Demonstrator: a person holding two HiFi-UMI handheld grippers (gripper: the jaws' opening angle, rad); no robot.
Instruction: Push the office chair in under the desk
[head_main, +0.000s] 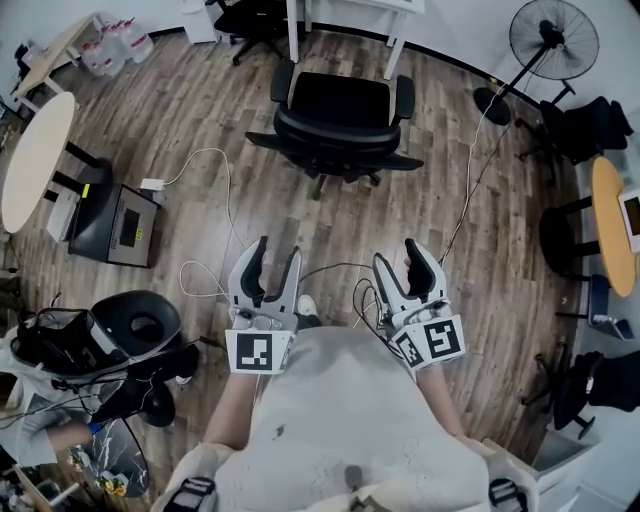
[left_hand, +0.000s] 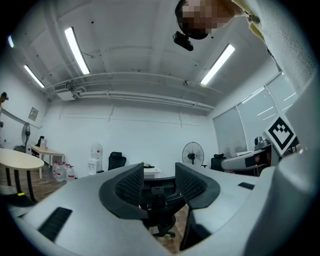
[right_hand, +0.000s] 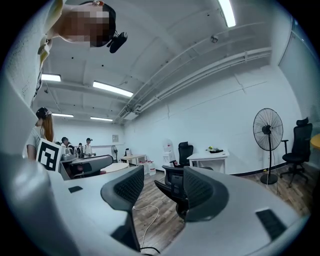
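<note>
The black office chair (head_main: 338, 125) stands on the wood floor with its backrest towards me, in front of the white desk (head_main: 350, 8) at the top edge. Both grippers are held level, side by side, well short of the chair and touching nothing. My left gripper (head_main: 279, 248) is open and empty; in the left gripper view the chair (left_hand: 158, 202) shows through the gap of the left gripper (left_hand: 159, 181). My right gripper (head_main: 397, 252) is also open and empty; in the right gripper view the chair (right_hand: 171, 184) sits between the jaws of the right gripper (right_hand: 159, 189), and the desk (right_hand: 210, 156) lies behind.
White and black cables (head_main: 205, 165) trail over the floor between me and the chair. A standing fan (head_main: 553, 35) is at the back right and a second black chair (head_main: 250, 18) beside the desk. A round table (head_main: 35, 150) and a black box (head_main: 115, 225) are on the left.
</note>
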